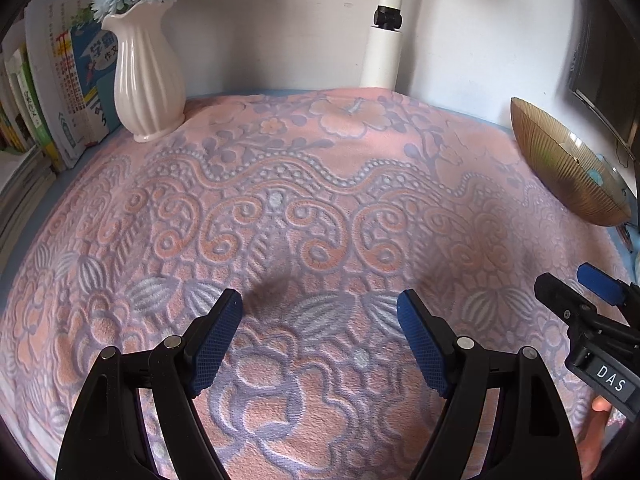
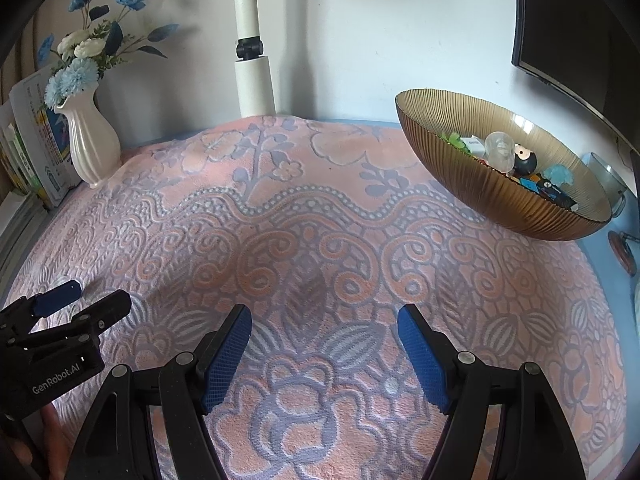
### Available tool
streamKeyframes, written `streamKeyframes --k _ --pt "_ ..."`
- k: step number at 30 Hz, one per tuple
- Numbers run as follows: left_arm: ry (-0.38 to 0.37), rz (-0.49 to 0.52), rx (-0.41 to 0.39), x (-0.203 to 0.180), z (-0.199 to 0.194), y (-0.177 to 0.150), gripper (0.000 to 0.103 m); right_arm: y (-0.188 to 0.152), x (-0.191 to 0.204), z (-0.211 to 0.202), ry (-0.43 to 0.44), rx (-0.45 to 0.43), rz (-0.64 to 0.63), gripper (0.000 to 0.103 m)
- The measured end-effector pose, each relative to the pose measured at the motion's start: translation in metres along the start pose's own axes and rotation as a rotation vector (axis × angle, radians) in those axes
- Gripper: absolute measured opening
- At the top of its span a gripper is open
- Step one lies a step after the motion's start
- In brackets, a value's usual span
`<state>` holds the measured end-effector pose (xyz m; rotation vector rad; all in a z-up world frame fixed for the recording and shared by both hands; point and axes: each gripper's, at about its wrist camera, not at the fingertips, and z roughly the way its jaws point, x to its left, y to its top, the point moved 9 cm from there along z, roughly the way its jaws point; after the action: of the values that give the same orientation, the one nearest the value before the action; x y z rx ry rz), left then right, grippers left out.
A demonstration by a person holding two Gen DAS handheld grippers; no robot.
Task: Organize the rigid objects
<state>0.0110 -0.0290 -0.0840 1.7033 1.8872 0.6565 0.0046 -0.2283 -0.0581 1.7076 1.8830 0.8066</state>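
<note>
Bowl (image 2: 492, 196) of trinkets sits apart while both tools, left (image 1: 320, 316) and right (image 2: 325, 330), hover tilted downward, jaws apart, empty.

Broad middle of the patterned cloth (image 2: 320, 240) bare and passable, vase (image 2: 92, 148) and books (image 2: 24, 160) crowding the far left corner, white pole (image 2: 254, 80) at the back edge, ribbed bowl (image 2: 480, 196) of small things blocking far right — monitor (image 2: 580, 32) overhanging it.
</note>
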Motion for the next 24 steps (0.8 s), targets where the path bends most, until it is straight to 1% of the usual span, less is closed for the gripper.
streamKeyframes --k 4,6,7,13,18,24 --pt "0.007 -0.003 0.02 0.002 0.004 -0.002 0.078 -0.001 0.0 0.002 0.0 0.013 -0.003 0.074" --pt "0.04 0.008 0.014 0.003 0.005 -0.002 0.078 -0.002 0.0 0.002 0.003 0.017 0.0 0.074" --pt "0.044 0.014 0.015 0.002 0.005 -0.002 0.078 -0.002 0.0 0.002 0.003 0.017 0.002 0.074" --pt "0.032 0.009 0.021 0.004 0.006 -0.003 0.078 -0.004 0.001 0.006 -0.005 0.036 0.004 0.074" --pt "0.047 0.016 0.021 0.004 0.006 -0.004 0.078 -0.005 0.003 0.007 -0.007 0.04 0.001 0.074" --pt "0.059 0.025 0.037 0.005 0.008 -0.005 0.08 -0.01 0.005 0.018 -0.025 0.097 -0.007 0.074"
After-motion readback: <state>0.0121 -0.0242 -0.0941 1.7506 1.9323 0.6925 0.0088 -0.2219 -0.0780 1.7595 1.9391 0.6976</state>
